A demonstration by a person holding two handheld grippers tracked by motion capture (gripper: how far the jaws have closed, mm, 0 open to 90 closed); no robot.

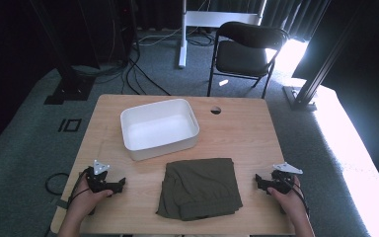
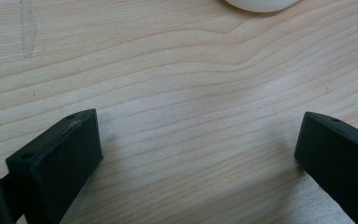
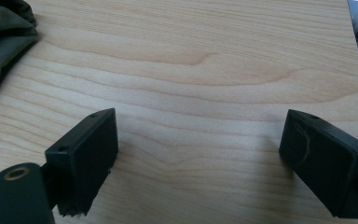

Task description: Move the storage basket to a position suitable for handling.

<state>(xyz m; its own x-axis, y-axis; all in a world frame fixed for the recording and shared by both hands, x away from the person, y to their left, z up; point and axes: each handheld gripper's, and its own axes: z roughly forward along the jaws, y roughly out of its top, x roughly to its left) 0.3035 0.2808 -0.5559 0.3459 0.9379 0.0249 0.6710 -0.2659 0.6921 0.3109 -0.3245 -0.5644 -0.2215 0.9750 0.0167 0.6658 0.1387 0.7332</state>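
On the pale wooden table [image 1: 237,133], a folded green cloth [image 1: 200,187] lies at six o'clock, just below the white tub [image 1: 159,128]. The left gripper [image 1: 109,185] at eight o'clock and right gripper [image 1: 265,182] at four rest wide open, holding nothing. To lift it neatly, each should probably pinch an opposite edge through all layers; the right gripper view catches the cloth's rumpled edge [image 3: 2,42], while the left gripper view has the tub's rim [image 2: 261,4].

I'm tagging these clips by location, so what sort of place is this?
Probably a lab or studio set up for recording, not a home: dark curtains and black frame posts surround a lone wooden table, cables trail over grey carpet, and a folding chair stands behind.
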